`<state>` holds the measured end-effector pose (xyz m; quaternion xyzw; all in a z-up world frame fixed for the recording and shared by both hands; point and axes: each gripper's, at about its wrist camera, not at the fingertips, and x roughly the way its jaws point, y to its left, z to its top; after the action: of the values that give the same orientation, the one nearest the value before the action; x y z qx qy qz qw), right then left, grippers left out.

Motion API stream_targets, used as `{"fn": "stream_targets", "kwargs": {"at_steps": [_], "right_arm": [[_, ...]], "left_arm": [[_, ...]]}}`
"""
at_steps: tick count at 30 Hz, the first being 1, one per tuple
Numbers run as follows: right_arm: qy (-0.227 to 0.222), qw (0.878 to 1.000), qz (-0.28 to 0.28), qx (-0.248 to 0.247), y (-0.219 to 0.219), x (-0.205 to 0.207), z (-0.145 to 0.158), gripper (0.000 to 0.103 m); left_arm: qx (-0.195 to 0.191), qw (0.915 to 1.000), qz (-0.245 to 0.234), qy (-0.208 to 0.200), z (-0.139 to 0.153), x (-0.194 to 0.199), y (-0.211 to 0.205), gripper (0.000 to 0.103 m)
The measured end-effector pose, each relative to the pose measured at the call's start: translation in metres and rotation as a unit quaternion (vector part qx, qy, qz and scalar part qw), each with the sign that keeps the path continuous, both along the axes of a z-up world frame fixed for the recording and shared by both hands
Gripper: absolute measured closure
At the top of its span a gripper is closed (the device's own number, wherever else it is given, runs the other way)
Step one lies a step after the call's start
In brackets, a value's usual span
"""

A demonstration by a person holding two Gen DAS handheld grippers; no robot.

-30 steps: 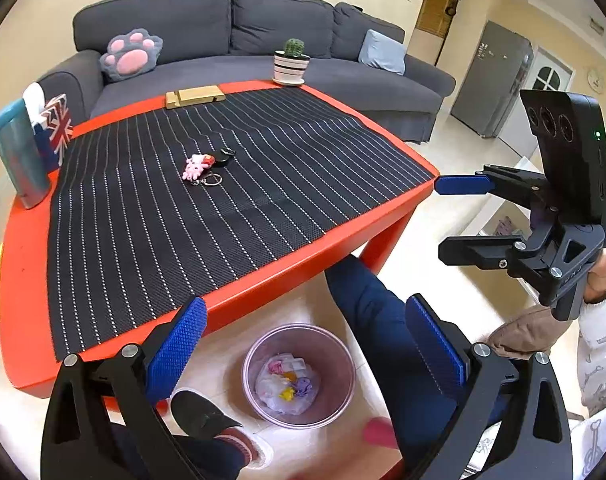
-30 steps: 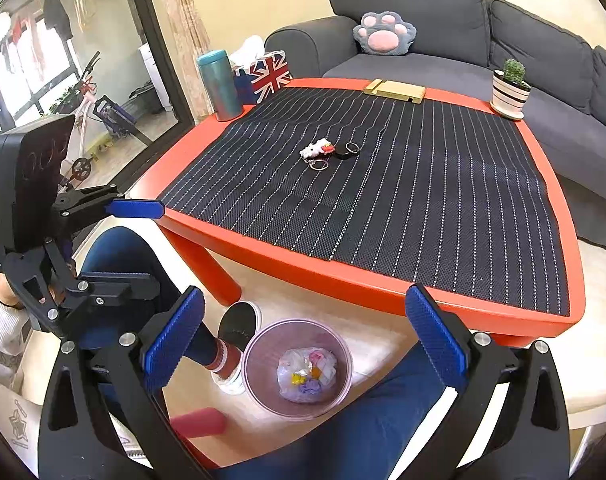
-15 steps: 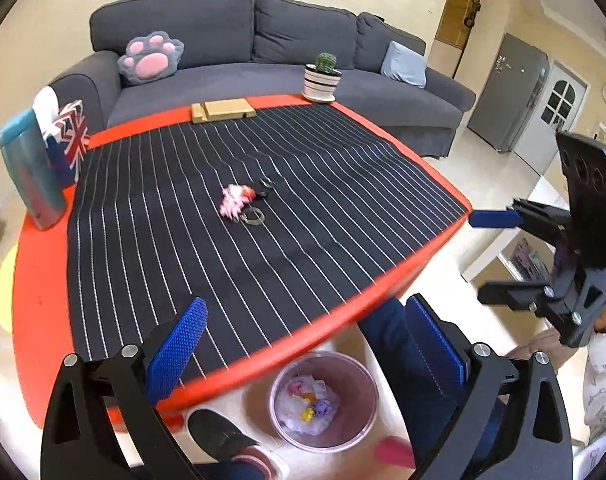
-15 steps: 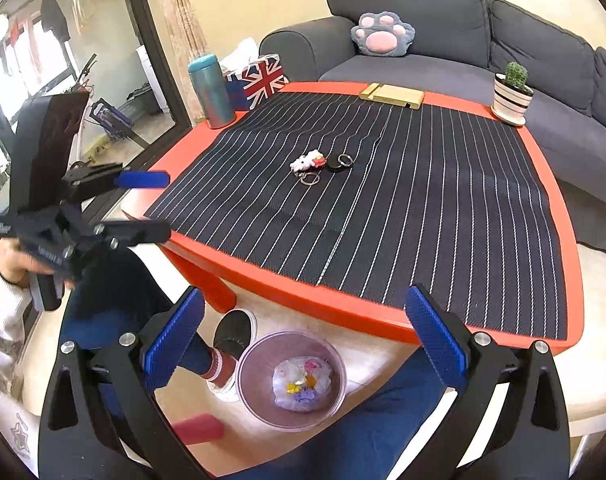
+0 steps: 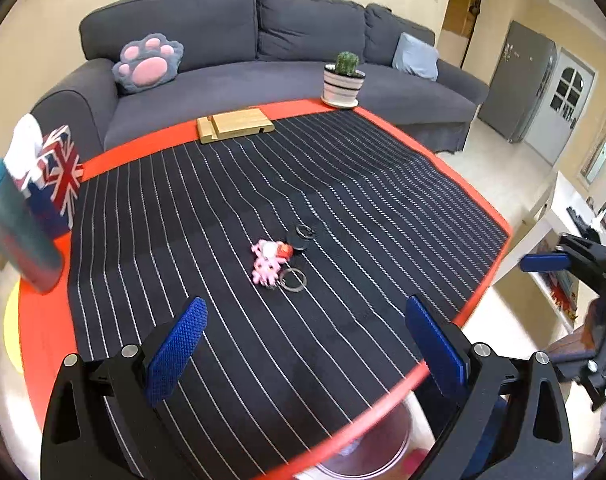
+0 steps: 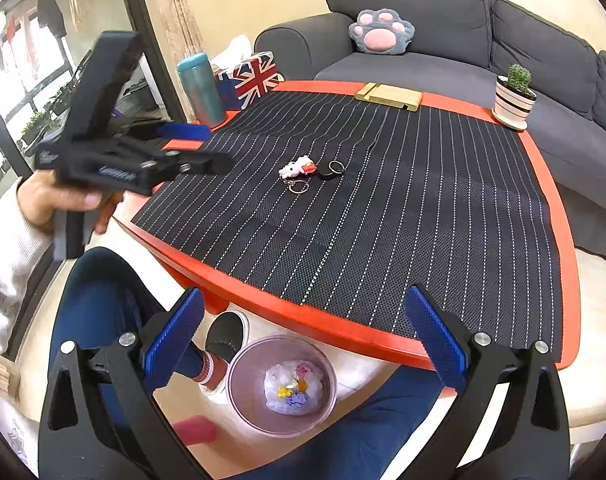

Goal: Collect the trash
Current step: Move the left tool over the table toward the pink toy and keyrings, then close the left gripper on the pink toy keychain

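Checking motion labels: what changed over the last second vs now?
The left gripper rose from beside the knees to above the table's near left edge; both views tilted up from the bin toward the mat. The right gripper rose less and hangs over the bin. Nothing was gripped or released: both jaws are open and empty. The keychains and the trash in the bin are unchanged.

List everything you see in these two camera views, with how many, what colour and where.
table: 1, red, centre
striped mat: 1, black, on table
keychains: small cluster, pink-white and black, mid-mat
wooden stand: 1, tan, far edge
cactus pot: 1, striped, far corner
tissue box: 1, Union Jack, beside flask
flask: 1, teal, table corner
trash bin: 1, pinkish, floor, holds wrappers
sofa: 1, grey, behind
paw cushion: 1, on sofa
left gripper: open
right gripper: open
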<state>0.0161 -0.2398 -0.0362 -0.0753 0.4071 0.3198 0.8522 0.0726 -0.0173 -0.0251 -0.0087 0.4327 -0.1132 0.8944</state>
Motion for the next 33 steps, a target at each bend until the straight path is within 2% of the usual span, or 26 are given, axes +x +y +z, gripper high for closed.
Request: {"fn": "stream_targets", "kwargs": {"at_steps": [2, 8, 15, 18, 22, 27, 32, 33], "right_arm": [[0.001, 1.0, -0.002, -0.001, -0.001, 0.001, 0.0, 0.004], [0.004, 1.0, -0.005, -0.002, -0.003, 0.003, -0.002, 0.004], [0.007, 1.0, -0.009, -0.002, -0.008, 0.005, -0.004, 0.004], [0.009, 1.0, -0.011, -0.006, -0.009, 0.005, -0.006, 0.004], [0.01, 1.0, -0.011, -0.007, -0.01, 0.005, -0.007, 0.004], [0.011, 1.0, -0.012, -0.009, -0.01, 0.007, -0.007, 0.004], [0.009, 1.0, -0.01, -0.013, -0.006, 0.011, -0.008, 0.004], [0.009, 1.0, -0.01, -0.013, -0.006, 0.012, -0.008, 0.004]], "left_arm": [[0.015, 0.9998, -0.006, 0.01, -0.004, 0.014, -0.001, 0.008], [0.027, 0.9989, -0.016, 0.036, -0.019, 0.045, -0.003, 0.008], [0.048, 0.997, -0.02, 0.056, -0.043, 0.063, -0.007, 0.008], [0.045, 0.9968, -0.017, 0.063, -0.049, 0.068, -0.007, 0.009], [0.029, 0.9964, -0.008, 0.079, -0.057, 0.076, -0.002, 0.031], [0.021, 0.9959, -0.003, 0.088, -0.064, 0.077, 0.0, 0.045], [0.017, 0.9956, -0.005, 0.092, -0.069, 0.076, 0.0, 0.07], [0.019, 0.9957, -0.006, 0.09, -0.068, 0.076, 0.0, 0.078]]}}
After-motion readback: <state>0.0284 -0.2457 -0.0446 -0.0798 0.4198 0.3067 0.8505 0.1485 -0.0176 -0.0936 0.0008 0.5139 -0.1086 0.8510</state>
